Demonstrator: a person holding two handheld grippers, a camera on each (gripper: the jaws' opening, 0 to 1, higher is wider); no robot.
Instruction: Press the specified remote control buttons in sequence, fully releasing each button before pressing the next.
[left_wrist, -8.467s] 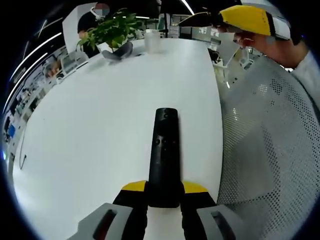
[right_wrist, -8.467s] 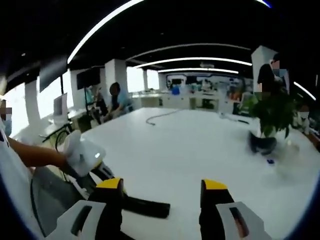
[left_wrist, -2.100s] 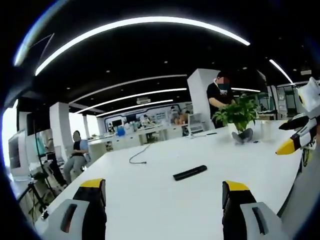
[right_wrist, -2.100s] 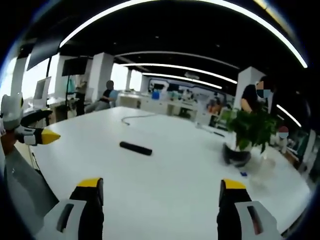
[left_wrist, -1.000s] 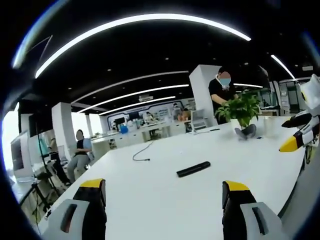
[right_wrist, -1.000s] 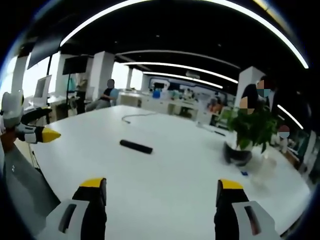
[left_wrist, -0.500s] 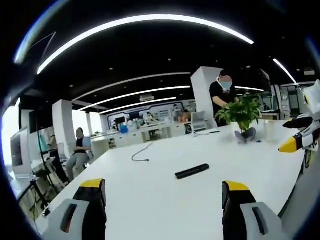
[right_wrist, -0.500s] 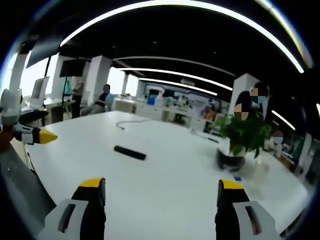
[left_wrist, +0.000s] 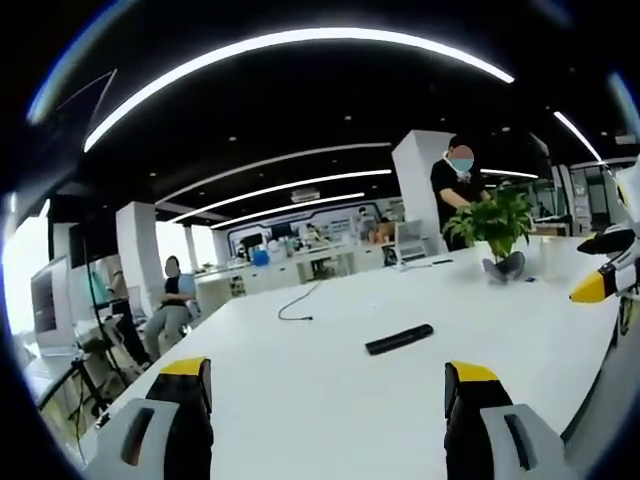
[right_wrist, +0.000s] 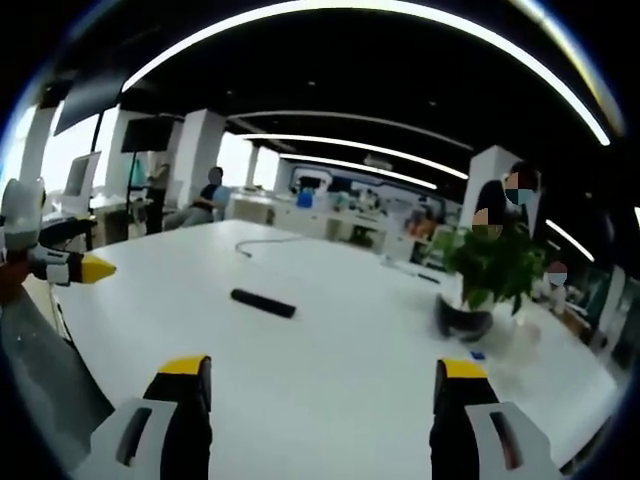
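Observation:
A black remote control (left_wrist: 399, 339) lies flat on the white table (left_wrist: 330, 390), well ahead of both grippers; in the right gripper view the remote control (right_wrist: 263, 302) sits left of centre. My left gripper (left_wrist: 325, 385) is open, its yellow-tipped jaws wide apart over the near table with nothing between them. My right gripper (right_wrist: 318, 380) is open too and holds nothing. The right gripper's yellow tip (left_wrist: 592, 288) enters the left gripper view at the right edge. The left gripper's yellow tip (right_wrist: 88, 268) enters the right gripper view at the left edge.
A potted green plant (right_wrist: 488, 275) stands at the far end of the table, seen also as the plant (left_wrist: 499, 228) in the left gripper view. A dark cable (left_wrist: 297, 306) lies further back. People stand and sit beyond the table, near desks and white pillars.
Since 8.5 s ago the left gripper has let go of the remote and both grippers have drawn back from it. Over the last second only the views drift slightly.

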